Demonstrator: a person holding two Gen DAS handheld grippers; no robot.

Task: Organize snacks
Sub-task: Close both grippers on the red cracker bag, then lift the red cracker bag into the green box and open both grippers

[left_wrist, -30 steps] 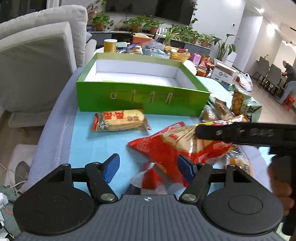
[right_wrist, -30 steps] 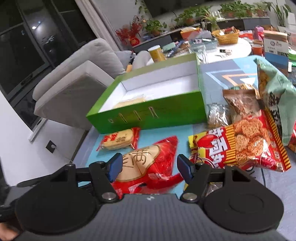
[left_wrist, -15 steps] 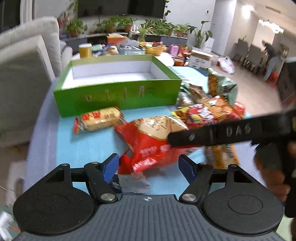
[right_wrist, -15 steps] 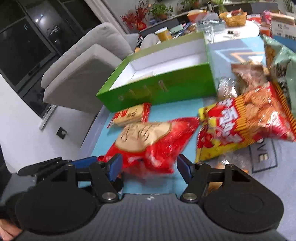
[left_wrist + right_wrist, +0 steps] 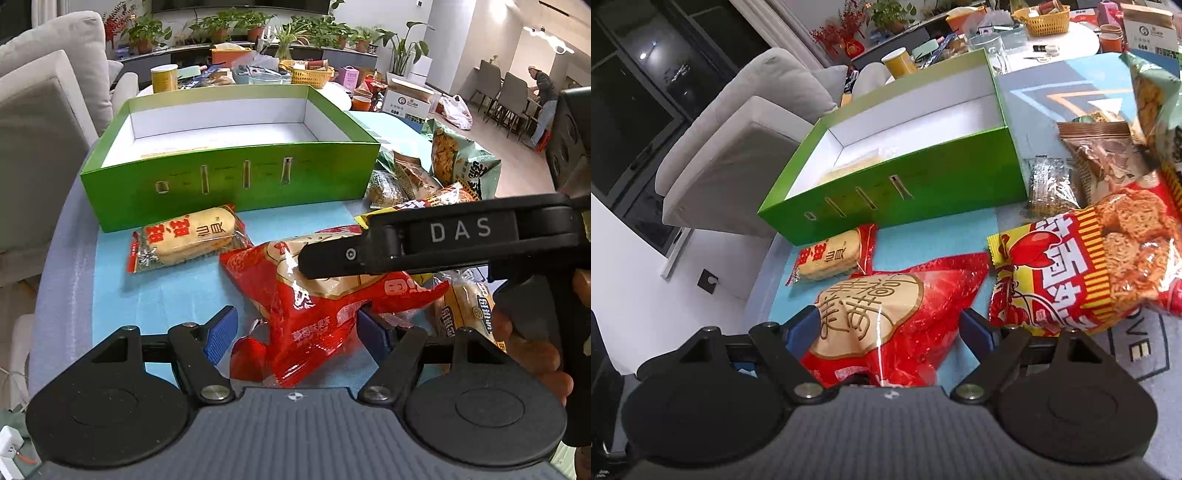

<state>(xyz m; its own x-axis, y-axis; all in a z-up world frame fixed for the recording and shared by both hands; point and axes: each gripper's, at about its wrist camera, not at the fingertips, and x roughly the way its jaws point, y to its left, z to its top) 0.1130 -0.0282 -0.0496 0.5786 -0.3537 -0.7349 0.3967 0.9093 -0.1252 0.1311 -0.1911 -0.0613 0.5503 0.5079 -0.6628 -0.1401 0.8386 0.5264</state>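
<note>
Left wrist view first: a grey sofa (image 5: 44, 122) stands at the far left, beside a table with a blue cloth (image 5: 122, 295). On it an open green box (image 5: 229, 177) sits at the back, and just before its front wall lies a yellow biscuit pack (image 5: 184, 240). The left gripper (image 5: 295, 334) stands with jaws wide, the lower end of a big red snack bag (image 5: 314, 306) between its blue fingers (image 5: 221, 334), the left one clear of it. Across the bag's upper part reaches a black arm of the right gripper (image 5: 886, 332), held by a hand (image 5: 532, 343). Right wrist view: its jaws stand about half open around the same red bag, whether pressing I cannot tell. Further right lie a crayfish snack bag (image 5: 1089, 273), small brown packets (image 5: 1100, 158) and a green bag (image 5: 1156, 99).
</note>
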